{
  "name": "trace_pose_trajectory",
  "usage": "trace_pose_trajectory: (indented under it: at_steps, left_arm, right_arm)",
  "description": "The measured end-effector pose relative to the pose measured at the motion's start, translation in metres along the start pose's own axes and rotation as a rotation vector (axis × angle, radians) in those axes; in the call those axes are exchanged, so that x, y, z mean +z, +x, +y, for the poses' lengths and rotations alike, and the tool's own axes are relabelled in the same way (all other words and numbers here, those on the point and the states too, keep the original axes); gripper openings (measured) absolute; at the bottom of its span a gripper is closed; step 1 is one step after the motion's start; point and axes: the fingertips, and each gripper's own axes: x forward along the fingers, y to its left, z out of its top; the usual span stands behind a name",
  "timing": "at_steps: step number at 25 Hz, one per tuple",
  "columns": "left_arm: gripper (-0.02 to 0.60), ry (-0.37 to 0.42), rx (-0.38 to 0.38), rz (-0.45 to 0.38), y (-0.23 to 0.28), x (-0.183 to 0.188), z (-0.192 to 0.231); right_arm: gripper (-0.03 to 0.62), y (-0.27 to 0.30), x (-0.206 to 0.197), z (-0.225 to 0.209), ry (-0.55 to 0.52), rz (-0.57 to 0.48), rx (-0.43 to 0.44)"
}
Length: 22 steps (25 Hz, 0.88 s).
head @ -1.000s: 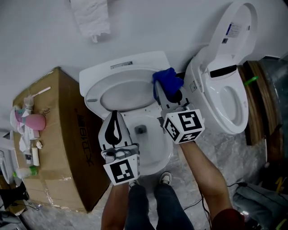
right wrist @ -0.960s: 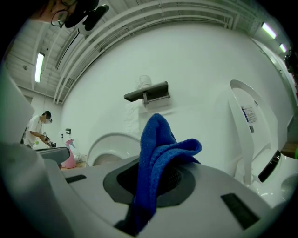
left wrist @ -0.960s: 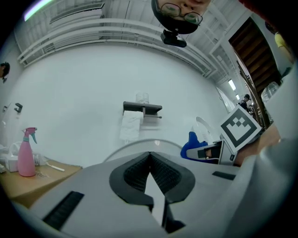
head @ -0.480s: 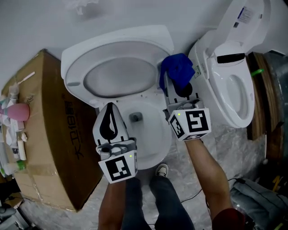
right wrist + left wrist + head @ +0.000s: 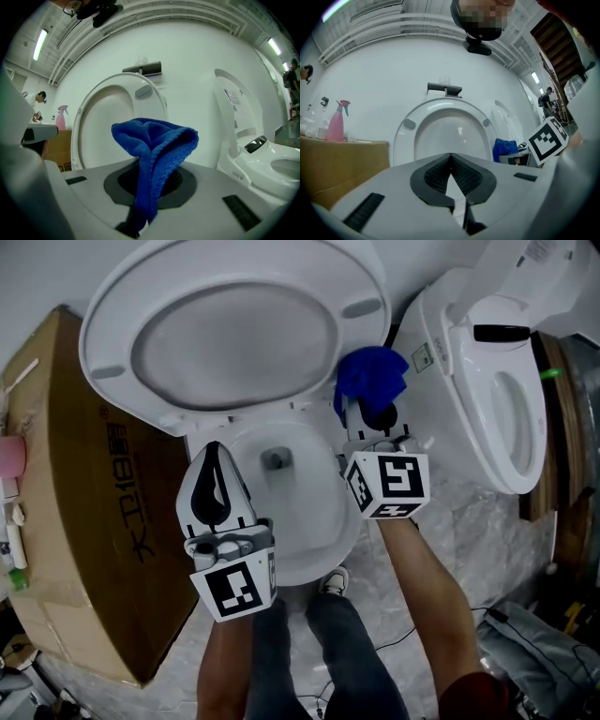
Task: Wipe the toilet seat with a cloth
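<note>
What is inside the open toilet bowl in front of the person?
The toilet bowl shows only its white inside and a dark drain opening; nothing else shows in it. The left gripper covers its left side, so that part is unseen.

The open bowl (image 5: 314,521) lay clear from above, the widest free room in a cramped corner. Behind it the raised seat (image 5: 234,334) leaned back toward the wall (image 5: 56,268), closing off the far side. A cardboard box (image 5: 84,521) crowded in on the left, leaving only a thin strip beside the bowl, where the left gripper (image 5: 212,448) hung over the rim. On the right a second toilet (image 5: 487,399) stood just beside, and the right gripper (image 5: 364,414) with its blue cloth (image 5: 375,371) filled the narrow gap between the two. The person's legs (image 5: 349,662) blocked the bowl's front; bare floor (image 5: 469,521) lay open to their right.
</note>
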Motion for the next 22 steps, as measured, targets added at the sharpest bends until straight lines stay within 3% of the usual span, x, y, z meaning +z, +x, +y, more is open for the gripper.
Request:
trace_pose_trajectory:
  at_steps: [9,15,22]
  left_arm:
    - [0.015,0.0,0.016,0.026,-0.003,-0.046,0.012]
    - [0.015,-0.022,0.019,0.066,-0.008,-0.072,0.024]
    - [0.015,-0.031,0.043,0.081,-0.014,-0.079,0.049]
  right_arm:
    - [0.06,0.005,-0.047,0.017,-0.028,0.004,-0.045]
    - [0.06,0.017,-0.102,0.032,-0.056,0.12,-0.045]
    - [0.06,0.025,-0.119,0.052,0.032,0.152,-0.088]
